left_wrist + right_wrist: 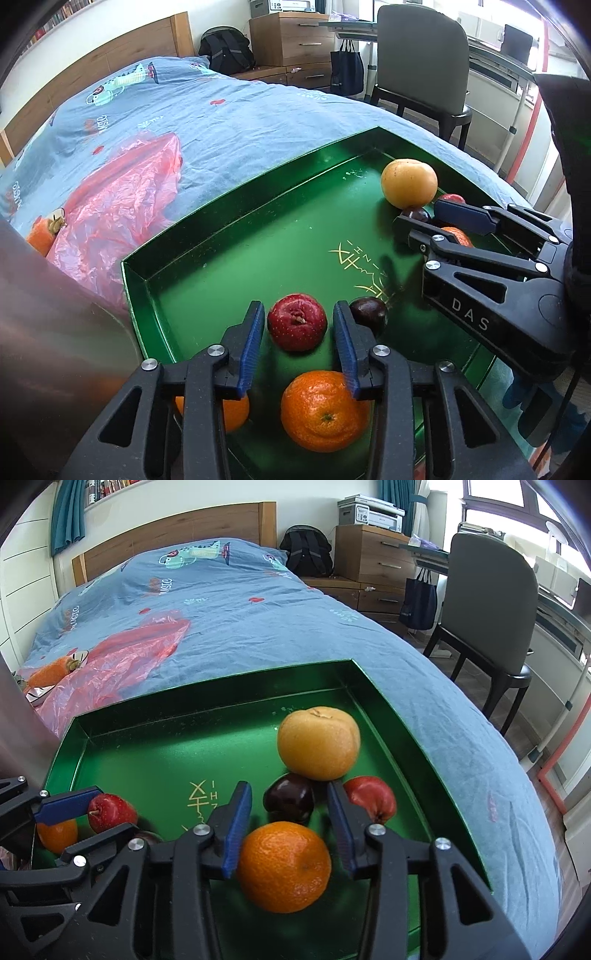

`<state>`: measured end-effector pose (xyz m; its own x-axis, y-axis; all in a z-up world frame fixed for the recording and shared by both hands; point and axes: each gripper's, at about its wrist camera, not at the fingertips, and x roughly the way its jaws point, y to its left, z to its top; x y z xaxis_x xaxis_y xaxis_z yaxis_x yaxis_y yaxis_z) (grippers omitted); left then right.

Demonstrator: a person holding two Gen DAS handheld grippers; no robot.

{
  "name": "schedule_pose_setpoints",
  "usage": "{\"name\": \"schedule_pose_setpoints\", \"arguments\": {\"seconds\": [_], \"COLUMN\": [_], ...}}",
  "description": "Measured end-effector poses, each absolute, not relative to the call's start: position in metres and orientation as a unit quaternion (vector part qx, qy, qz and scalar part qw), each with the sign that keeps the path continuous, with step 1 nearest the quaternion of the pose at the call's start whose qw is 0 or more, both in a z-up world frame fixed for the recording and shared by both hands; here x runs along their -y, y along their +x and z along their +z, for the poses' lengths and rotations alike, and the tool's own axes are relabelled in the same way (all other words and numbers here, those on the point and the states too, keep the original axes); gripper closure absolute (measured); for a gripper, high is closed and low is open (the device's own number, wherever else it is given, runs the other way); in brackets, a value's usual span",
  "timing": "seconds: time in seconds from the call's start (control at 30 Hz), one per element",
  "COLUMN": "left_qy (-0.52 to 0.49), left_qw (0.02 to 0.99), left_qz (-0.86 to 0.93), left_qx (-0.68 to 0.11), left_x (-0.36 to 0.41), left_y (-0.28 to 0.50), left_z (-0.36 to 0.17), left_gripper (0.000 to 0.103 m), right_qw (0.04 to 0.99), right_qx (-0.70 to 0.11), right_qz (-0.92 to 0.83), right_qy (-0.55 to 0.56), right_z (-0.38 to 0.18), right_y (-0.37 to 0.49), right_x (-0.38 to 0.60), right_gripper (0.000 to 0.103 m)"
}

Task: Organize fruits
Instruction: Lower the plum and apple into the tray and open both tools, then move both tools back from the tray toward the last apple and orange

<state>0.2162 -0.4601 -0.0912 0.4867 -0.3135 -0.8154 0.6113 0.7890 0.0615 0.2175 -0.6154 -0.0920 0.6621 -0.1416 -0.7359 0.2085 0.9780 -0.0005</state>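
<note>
A green tray (221,236) (177,720) lies on the bed and holds the fruit. In the left wrist view my left gripper (299,317) is open, its fingers either side of a red apple (297,321); a dark plum (369,314) and two oranges (325,410) (231,411) lie close by. My right gripper (288,801) (417,218) is open over an orange (284,866), with a dark plum (290,799), a red apple (371,797) and a yellow-orange citrus (319,742) (408,182) beyond its tips.
A crumpled pink plastic bag (122,199) (122,657) lies on the blue bedspread (258,620) left of the tray, with an orange fruit (42,236) (50,674) at its edge. A grey chair (487,613) and wooden drawers (373,561) stand beyond the bed.
</note>
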Motion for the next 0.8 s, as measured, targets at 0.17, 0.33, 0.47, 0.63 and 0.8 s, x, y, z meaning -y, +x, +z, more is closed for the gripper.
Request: {"name": "schedule_pose_setpoints", "arguments": {"seconds": [0.17, 0.33, 0.47, 0.63, 0.8], "left_qy": [0.177, 0.176, 0.178, 0.182, 0.197], "left_qw": [0.853, 0.862, 0.864, 0.860, 0.854], "left_qz": [-0.281, -0.291, -0.299, -0.313, -0.325], "left_qx": [-0.402, -0.377, -0.365, -0.360, -0.355], "left_x": [0.457, 0.452, 0.446, 0.434, 0.409], "left_y": [0.205, 0.189, 0.174, 0.146, 0.112], "left_z": [-0.077, -0.062, -0.053, -0.042, -0.033], "left_gripper": [0.063, 0.063, 0.062, 0.062, 0.062], "right_qw": [0.924, 0.928, 0.927, 0.927, 0.929], "right_qx": [-0.358, -0.331, -0.319, -0.301, -0.283], "right_qz": [-0.114, -0.153, -0.177, -0.207, -0.220], "right_qy": [0.071, 0.078, 0.082, 0.079, 0.097], "right_z": [-0.072, -0.055, -0.049, -0.034, -0.022], "right_y": [0.205, 0.193, 0.186, 0.169, 0.147], "right_x": [0.627, 0.639, 0.645, 0.646, 0.641], "right_gripper": [0.041, 0.033, 0.030, 0.013, 0.011]}}
